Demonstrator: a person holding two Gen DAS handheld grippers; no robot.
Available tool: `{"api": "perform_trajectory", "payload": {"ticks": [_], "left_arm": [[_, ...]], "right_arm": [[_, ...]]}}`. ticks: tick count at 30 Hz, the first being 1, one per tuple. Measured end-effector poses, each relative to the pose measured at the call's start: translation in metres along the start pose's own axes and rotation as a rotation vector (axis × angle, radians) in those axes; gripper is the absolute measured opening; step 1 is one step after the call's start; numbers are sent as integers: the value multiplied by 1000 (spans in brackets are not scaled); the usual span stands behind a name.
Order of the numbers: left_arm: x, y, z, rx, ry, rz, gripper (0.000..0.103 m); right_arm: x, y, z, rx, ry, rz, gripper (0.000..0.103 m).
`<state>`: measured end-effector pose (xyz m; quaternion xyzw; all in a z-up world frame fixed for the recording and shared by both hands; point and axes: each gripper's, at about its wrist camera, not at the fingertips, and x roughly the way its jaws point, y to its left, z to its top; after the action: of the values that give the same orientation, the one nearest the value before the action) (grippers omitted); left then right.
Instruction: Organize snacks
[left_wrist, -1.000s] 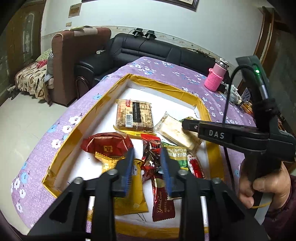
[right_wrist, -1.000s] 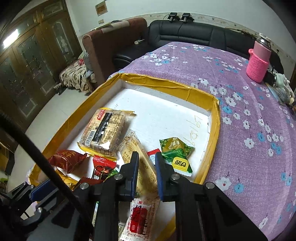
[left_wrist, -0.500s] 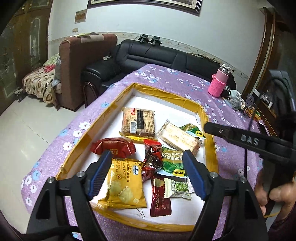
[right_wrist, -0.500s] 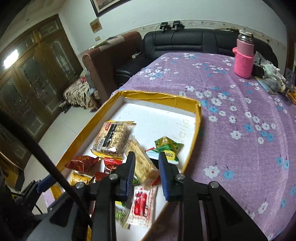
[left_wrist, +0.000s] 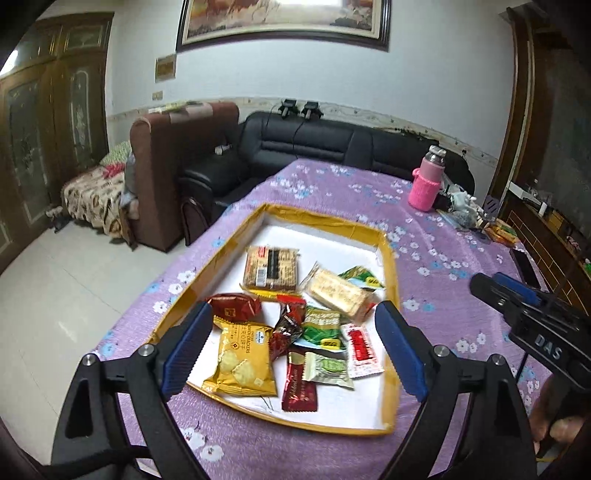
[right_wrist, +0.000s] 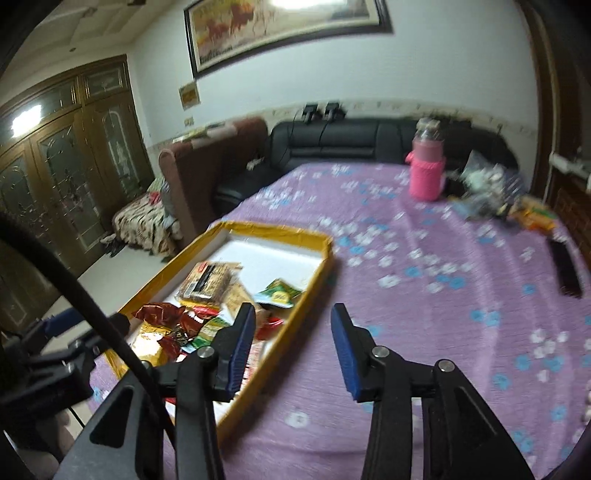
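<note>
A shallow white tray with a yellow taped rim (left_wrist: 391, 258) lies on the purple flowered cloth and also shows in the right wrist view (right_wrist: 314, 284). It holds several snack packets: a brown biscuit pack (left_wrist: 271, 267), a pale cracker pack (left_wrist: 338, 293), a yellow cracker bag (left_wrist: 242, 363), a dark red bag (left_wrist: 232, 308), green packets (left_wrist: 321, 326) and a white-red sachet (left_wrist: 360, 349). My left gripper (left_wrist: 293, 350) is open wide and empty, held above the tray's near end. My right gripper (right_wrist: 293, 343) is open and empty, above the tray's right rim.
A pink-sleeved bottle (left_wrist: 424, 184) stands at the table's far right, with small clutter (left_wrist: 465, 210) beside it and a dark phone (right_wrist: 565, 269) near the right edge. A black sofa (left_wrist: 325, 144) and a brown armchair (left_wrist: 173, 166) stand behind the table.
Both grippers have opened from nearly shut and pulled up and back from the tray. The snacks have not moved.
</note>
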<state>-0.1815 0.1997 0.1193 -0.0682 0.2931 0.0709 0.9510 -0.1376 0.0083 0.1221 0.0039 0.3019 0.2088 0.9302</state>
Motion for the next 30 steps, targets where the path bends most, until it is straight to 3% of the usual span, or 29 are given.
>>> {"api": "perform_trajectory", "payload": {"ticks": [5,8,11,20,25,30], "left_arm": [[-44,-16,-1,21,-122,31,95],[-75,-27,-2,39,-223,87,102],[-102,-37,-3,63,-306,136,103],[-148,-65,-12,126,-390,128,103],[-157,-73,-18,139,-406,123,103],[-160,-70,-24,131,-420,113,103]], "right_arm": [[-48,-13,-5,-7,-116,-42,49],[-79,-25,-6,10,-190,-63,52],[-111,-40,-8,39,-264,-83,55],[-189,-79,-14,112,-434,-163,64],[-197,-80,-19,101,-441,-182,68],[-175,-61,-27,41,-368,-214,68]]}}
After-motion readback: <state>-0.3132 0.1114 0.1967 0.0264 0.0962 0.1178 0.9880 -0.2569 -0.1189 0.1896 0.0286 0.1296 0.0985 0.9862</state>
